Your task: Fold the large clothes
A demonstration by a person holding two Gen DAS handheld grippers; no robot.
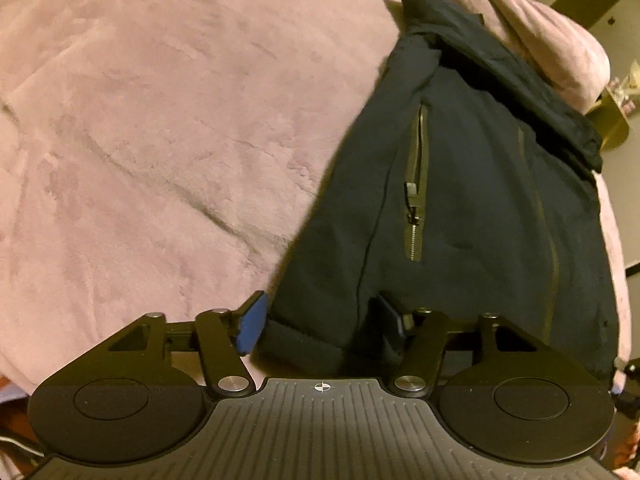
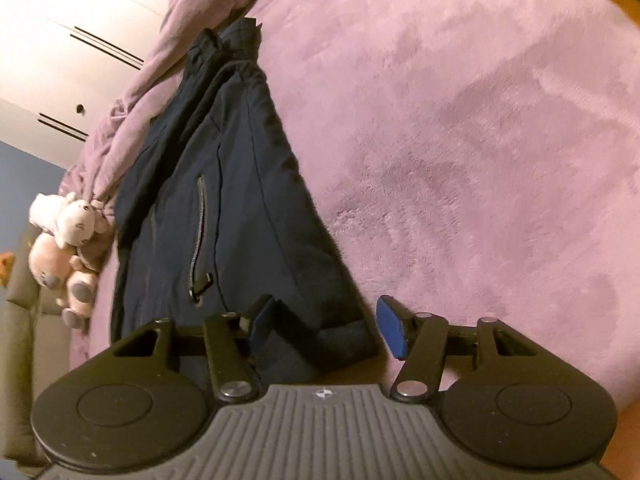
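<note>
Dark navy jacket [image 1: 460, 200] lies long on my pink plush blanket [image 1: 160, 140], folded narrow, zip pocket [image 1: 416, 188] facing up. Its near hem corners sit between my jaws — left gripper [image 1: 320, 322] straddles one corner, right gripper [image 2: 326, 328] the other. Both stand partly apart, pads not pressing cloth yet.

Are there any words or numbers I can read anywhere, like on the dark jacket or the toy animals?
None: no words, letters or numbers can be read in either view.
dark jacket: no label or brand shows.
zipper: plain, no lettering visible.
stuffed animals: no tag to read.
left gripper and right gripper: each body carries only a small round cross mark, not text.
</note>
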